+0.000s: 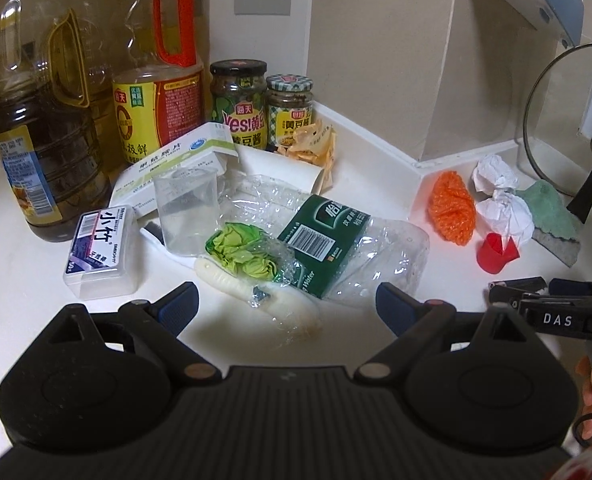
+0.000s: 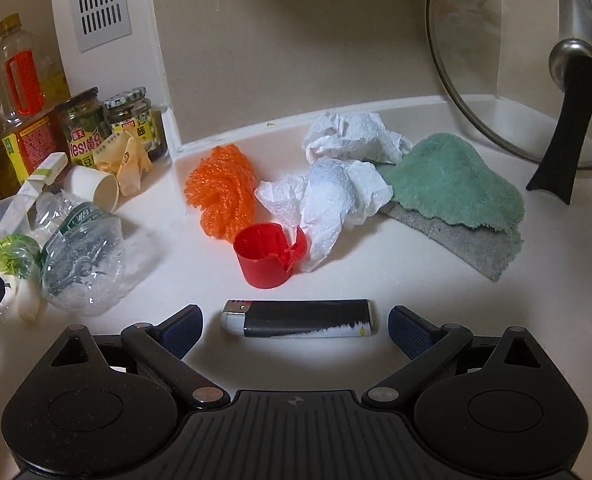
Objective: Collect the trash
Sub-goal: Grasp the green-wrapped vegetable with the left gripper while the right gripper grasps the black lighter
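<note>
My left gripper (image 1: 285, 304) hangs with jaws spread wide, nothing between them, low over the white counter (image 1: 376, 208). Just ahead of its tips: a white scallion stalk (image 1: 255, 284) and a crushed clear water bottle (image 1: 336, 240) with a green label, lying on its side, with a crumpled green wrapper (image 1: 241, 254) against it. Left of that, a clear measuring cup (image 1: 185, 210) and a small toothpick box (image 1: 99, 252).

My right gripper (image 2: 293, 322) is also spread wide, gripping nothing. A black lighter (image 2: 300, 318) lies flat crosswise between its fingertips, apart from both. Beyond it: a red cap (image 2: 263, 258), crumpled white paper towels (image 2: 336, 184), an orange mesh scrubber (image 2: 219, 192), and a green cloth (image 2: 452, 180) near the leaning glass lid (image 2: 508, 64).
</note>
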A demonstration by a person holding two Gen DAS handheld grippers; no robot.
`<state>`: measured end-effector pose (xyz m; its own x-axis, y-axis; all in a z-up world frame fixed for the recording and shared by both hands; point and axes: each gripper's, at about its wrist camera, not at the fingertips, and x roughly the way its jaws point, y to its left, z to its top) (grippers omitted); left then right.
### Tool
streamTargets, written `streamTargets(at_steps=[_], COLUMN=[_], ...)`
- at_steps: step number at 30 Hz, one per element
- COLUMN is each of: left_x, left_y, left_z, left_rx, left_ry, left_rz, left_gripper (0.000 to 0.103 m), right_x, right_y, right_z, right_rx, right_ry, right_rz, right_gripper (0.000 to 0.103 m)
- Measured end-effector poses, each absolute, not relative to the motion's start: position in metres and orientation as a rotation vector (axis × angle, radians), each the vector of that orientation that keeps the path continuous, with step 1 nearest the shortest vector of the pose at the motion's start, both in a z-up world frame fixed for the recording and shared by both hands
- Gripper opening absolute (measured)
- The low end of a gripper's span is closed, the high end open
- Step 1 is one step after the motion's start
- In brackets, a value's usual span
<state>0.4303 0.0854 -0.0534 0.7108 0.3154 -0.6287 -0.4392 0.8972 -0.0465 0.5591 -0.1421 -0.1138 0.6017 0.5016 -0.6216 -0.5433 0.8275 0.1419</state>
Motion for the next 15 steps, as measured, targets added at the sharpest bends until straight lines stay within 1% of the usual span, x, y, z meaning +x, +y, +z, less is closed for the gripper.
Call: streamTargets(at_steps=[2,3,4,6,15], left_x=[0.432,0.433,0.434,0.435,0.443], left_y=[0.085,0.085,0.085,0.086,0.094], left_z=[-0.055,-0.055,-0.056,-0.058,-0.063], left_rx=[-0.192,-0.188,-0.185,-0.183,-0.159], left_ry=[0.661,0.662,0.663,0.665,0.659], left_rz=[0.420,0.420,0.420,0.416,0.422], left_gripper=[0.094,0.094,0.094,0.094,0.094], right_x=[0.560,0.560,0.559,0.557,0.553], right_y=[-0.142,-0.142,-0.141,-0.139,-0.147], right_z=[-0.114,-0.114,-0.114,-0.113,-0.103], right_rx=[-0.067,-0.072,-0.081,-0.102,-0.085], right_ry=[0.697,0.694,0.687,0.669,0.639], right_rz=[0.607,0.607,0.606,0.608,0.605], right_gripper=[0.099,0.097,0.090,0.082,0.081])
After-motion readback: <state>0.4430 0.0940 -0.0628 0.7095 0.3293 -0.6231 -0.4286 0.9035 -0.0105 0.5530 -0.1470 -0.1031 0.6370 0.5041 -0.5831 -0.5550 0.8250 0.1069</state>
